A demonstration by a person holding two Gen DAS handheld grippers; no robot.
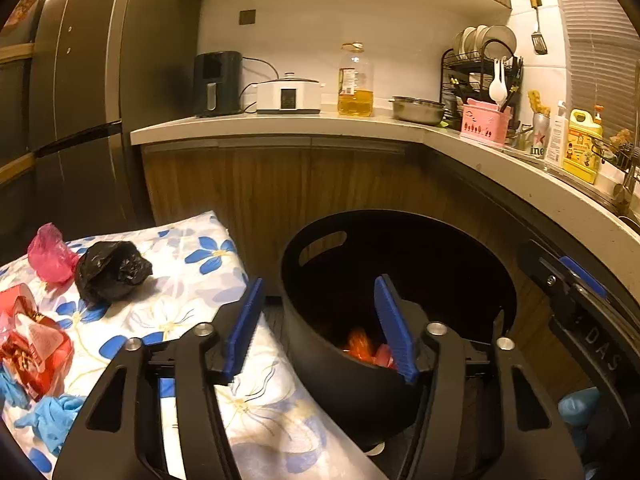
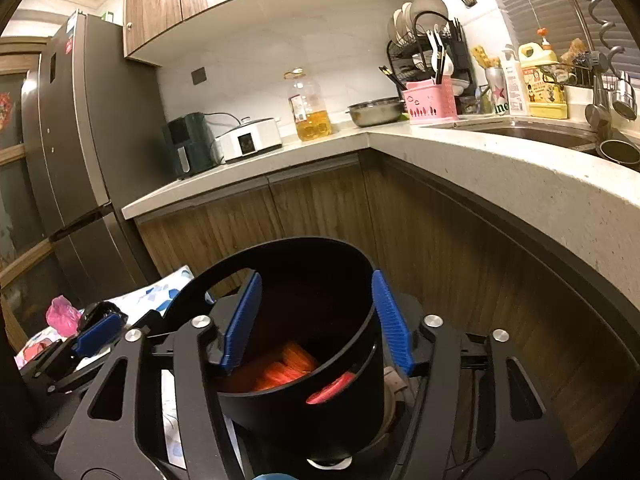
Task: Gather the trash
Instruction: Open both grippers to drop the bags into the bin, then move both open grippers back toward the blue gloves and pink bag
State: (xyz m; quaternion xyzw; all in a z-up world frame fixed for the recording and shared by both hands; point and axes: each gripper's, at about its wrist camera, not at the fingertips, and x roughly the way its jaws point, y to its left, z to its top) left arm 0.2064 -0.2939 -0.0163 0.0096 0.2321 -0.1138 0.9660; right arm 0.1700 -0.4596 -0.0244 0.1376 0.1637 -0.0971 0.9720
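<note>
The round black plastic bin point(image 1: 400, 280) with slot handles near its rim stands on the floor, just beside the floral blue-and-white cloth-covered surface point(image 1: 192, 280), and serves as the landmark here. Inside the bin, at its bottom, lie crumpled orange-red wrappers point(image 2: 286, 368) and a pink-red piece point(image 1: 384, 354) next to them. The left tool point(image 1: 318, 330) hangs above the bin's near rim, released, its blue ribbed pads spread wide with nothing between them; one pad is over the cloth edge, the other over the bin's opening. The right tool point(image 2: 316, 320) is likewise released and empty, its pads straddling the bin's opening from above. To the left of the bin, on the cloth, sit a crumpled black plastic bag point(image 1: 112, 270), a pink plastic bag point(image 1: 50, 254) touching it on its far side, a red shiny snack wrapper point(image 1: 32, 344) nearer the camera, and a crumpled blue glove point(image 1: 52, 416) at the cloth's near edge. Behind the bin run wooden cabinet doors point(image 2: 280, 208) under a pale kitchen counter point(image 2: 500, 160).
</note>
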